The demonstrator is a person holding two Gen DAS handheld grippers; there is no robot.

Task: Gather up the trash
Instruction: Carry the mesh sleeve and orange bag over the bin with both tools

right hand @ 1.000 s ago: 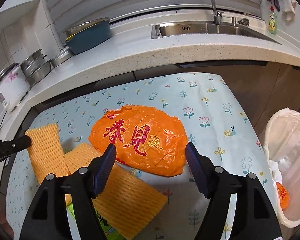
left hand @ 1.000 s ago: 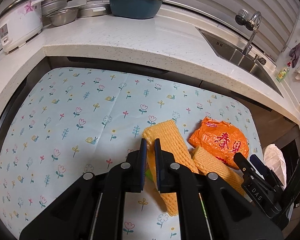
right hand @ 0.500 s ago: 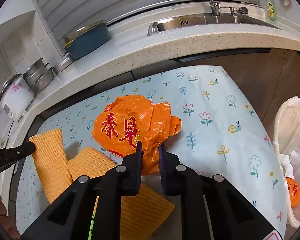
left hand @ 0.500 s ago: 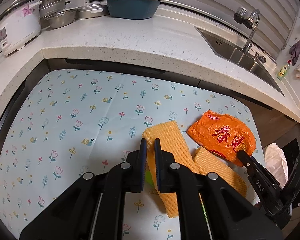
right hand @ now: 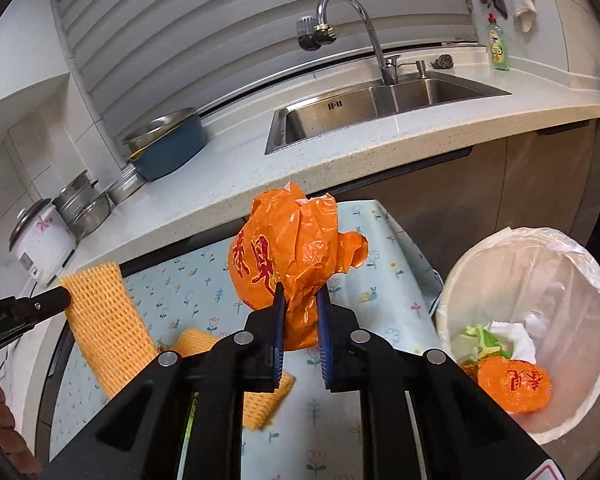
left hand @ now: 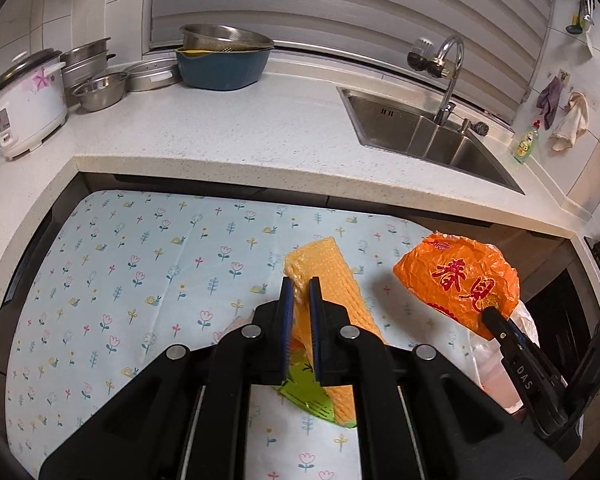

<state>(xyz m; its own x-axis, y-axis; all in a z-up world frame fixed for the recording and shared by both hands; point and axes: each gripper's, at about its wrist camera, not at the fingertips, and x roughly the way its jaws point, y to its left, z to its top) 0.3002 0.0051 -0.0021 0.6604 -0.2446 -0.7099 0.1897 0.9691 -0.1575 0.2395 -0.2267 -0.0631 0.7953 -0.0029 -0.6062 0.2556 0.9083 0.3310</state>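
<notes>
Now airborne, formerly flat on the tabletop [left hand: 112,264]: orange bag [right hand: 288,264], pinched in right gripper [right hand: 300,300] jaws; yellow foam net [left hand: 328,280], clamped in left gripper [left hand: 298,292] jaws. Both lifted clear, ready for binning. Second foam net [right hand: 260,400] remains. Right view alone shows lined bin [right hand: 580,264], beside the tabletop, holding scraps; left view shows green wrapper [left hand: 308,396].

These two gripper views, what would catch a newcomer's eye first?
The crumpled orange bag pinched in the right gripper, lifted above the flowered mat. Next, the yellow foam net clamped in the left gripper, and the white-lined bin holding trash at the right.
</notes>
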